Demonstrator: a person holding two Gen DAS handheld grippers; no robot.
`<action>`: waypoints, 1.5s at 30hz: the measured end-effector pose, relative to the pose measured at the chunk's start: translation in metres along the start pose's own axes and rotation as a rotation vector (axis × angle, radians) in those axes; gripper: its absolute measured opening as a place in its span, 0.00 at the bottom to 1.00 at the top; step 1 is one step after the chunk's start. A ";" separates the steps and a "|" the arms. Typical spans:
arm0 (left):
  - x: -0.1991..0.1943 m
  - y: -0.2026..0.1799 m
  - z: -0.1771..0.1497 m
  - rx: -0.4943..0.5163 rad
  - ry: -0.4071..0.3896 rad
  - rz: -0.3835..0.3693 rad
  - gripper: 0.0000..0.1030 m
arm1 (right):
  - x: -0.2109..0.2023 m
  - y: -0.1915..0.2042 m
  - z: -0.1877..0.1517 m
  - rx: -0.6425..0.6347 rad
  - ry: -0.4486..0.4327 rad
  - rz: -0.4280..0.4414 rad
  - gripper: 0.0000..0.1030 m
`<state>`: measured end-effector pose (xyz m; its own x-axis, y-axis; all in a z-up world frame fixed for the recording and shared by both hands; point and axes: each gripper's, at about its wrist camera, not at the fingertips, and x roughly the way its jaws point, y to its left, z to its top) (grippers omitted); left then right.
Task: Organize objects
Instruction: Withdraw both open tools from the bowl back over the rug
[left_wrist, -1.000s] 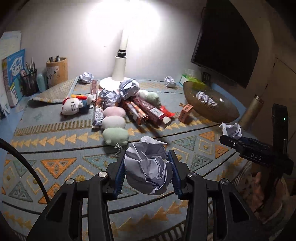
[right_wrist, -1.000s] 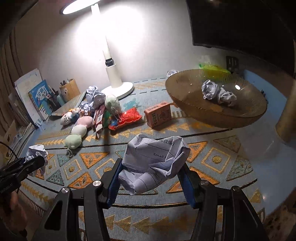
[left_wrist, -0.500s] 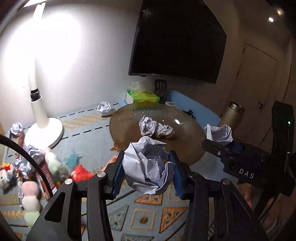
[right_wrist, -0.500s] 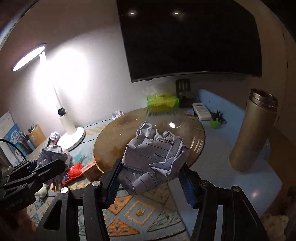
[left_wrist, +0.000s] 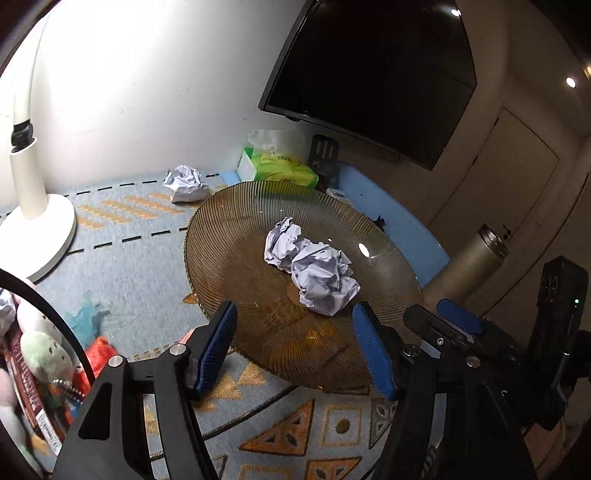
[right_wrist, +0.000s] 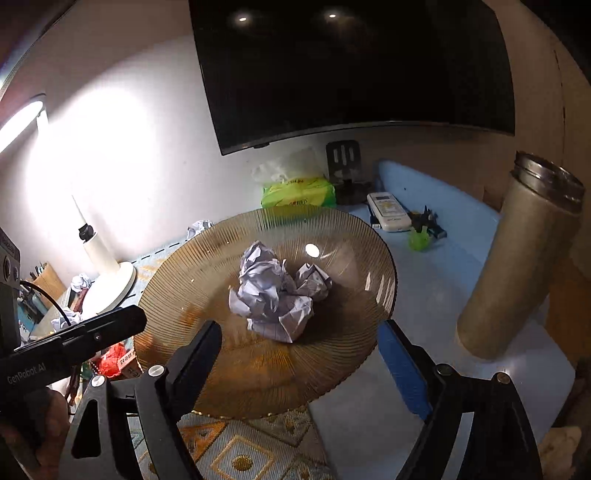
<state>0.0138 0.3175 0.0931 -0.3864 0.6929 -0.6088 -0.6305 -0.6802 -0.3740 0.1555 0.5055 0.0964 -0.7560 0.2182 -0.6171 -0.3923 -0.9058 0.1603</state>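
A ribbed amber glass bowl (left_wrist: 207, 229) (right_wrist: 177, 266) stands on the patterned mat, and a heap of crumpled paper balls (left_wrist: 321, 280) (right_wrist: 269, 295) lies in its middle. My left gripper (left_wrist: 295, 350) hovers over the bowl's near rim. Its jaws are opening and there is nothing between its blue pads (left_wrist: 218, 343). My right gripper (right_wrist: 301, 362) hangs over the same bowl from the other side, jaws also opening and empty. In the left wrist view it shows at the right edge (left_wrist: 454, 325). The left gripper (right_wrist: 85, 339) shows at the left of the right wrist view.
One more paper ball (left_wrist: 184, 183) lies on the mat behind the bowl. A white lamp base (left_wrist: 33, 229) stands at the left, with plush toys (left_wrist: 44, 354) near it. A green tissue pack (right_wrist: 295, 192), a remote (right_wrist: 388, 214) and a tall metal flask (right_wrist: 517, 258) surround the bowl.
Both grippers carried paper balls from the mat to above the bowl. Their jaws have since spread, and both balls now lie in the bowl.
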 end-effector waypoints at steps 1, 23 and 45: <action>-0.007 -0.001 -0.002 0.000 -0.008 0.005 0.61 | -0.003 0.001 -0.003 0.000 0.001 0.007 0.83; -0.191 0.145 -0.117 -0.289 -0.118 0.547 0.61 | -0.017 0.163 -0.097 -0.265 0.109 0.236 0.89; -0.161 0.194 -0.145 -0.317 -0.006 0.707 0.61 | 0.044 0.229 -0.118 -0.462 0.203 0.207 0.89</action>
<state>0.0514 0.0390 0.0175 -0.6297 0.0694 -0.7737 -0.0099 -0.9966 -0.0813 0.0942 0.2649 0.0144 -0.6587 -0.0143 -0.7522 0.0591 -0.9977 -0.0328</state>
